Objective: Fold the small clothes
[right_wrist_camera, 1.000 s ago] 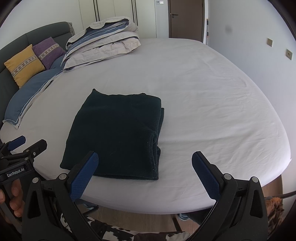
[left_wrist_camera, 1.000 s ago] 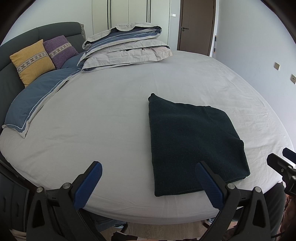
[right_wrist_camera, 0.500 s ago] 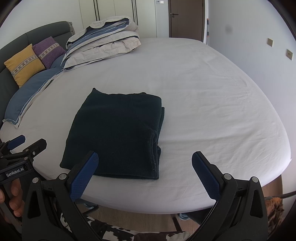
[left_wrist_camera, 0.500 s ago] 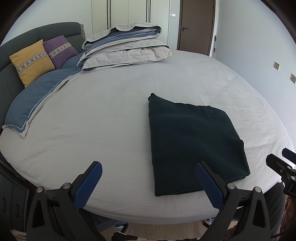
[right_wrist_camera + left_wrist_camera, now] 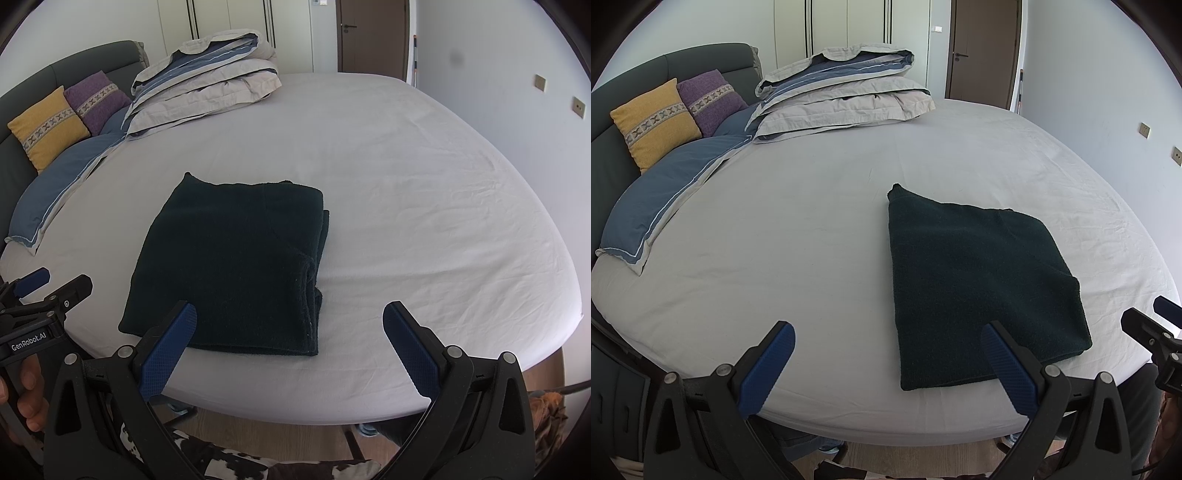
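A dark green knitted garment [image 5: 236, 266], already folded into a thick rectangular stack, lies on the white-sheeted bed [image 5: 424, 192] close to its near edge, a little toward the near left corner as the right wrist camera sees it. Its layered open edges face right, where several plies show one above another.

The left claw [image 5: 886, 369] hangs just off the near edge of the bed, spread wide with nothing between its blue-padded fingers [image 5: 766, 373]; one finger overlaps the garment's near edge in the picture, though whether it touches the cloth cannot be told. The right claw [image 5: 291, 350] is likewise wide open and empty, held beyond the near edge with the garment's near right corner in front of it.

Judging by the tidy stack, the folding looks nearly or fully done. The risks from here lie in handling: a pinch that takes only the top ply at the right side would peel the stack open, since those plies are loose. The garment sits so close to the near edge that a pull toward the person could drag it off the bed. Soft knit also sags, so lifting from one corner alone would likely let the folds slide apart.

At the far left corner lie a folded grey and blue duvet [image 5: 842, 92], a mustard yellow cushion [image 5: 655, 122] and a purple cushion [image 5: 711, 99], well apart from the work.
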The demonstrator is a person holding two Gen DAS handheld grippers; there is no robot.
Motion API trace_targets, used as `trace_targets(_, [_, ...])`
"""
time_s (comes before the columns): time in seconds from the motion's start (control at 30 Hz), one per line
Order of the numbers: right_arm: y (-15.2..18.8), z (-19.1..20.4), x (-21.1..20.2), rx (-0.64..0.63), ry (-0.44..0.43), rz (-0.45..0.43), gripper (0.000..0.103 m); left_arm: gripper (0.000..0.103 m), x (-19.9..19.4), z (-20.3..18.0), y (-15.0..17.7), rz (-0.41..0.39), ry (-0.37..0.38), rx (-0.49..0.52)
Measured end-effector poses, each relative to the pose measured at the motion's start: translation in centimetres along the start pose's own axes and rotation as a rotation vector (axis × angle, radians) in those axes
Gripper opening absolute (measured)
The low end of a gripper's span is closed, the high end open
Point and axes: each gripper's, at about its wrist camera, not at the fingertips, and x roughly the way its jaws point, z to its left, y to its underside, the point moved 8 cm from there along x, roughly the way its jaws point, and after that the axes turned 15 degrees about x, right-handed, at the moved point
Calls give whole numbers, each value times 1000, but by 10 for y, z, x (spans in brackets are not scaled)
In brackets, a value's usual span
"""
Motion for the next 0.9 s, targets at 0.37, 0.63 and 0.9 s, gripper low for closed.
trace_targets(0.37, [2, 0, 1, -1, -1, 3, 103, 103, 0, 0, 0, 1, 1, 0])
trace_targets(0.63, [2, 0, 1, -1, 0, 3, 103, 103, 1, 1, 2, 5, 4, -3])
trace_targets(0.9, [6, -2, 5, -9, -5, 11, 103, 103, 1, 4, 2, -4, -2, 2])
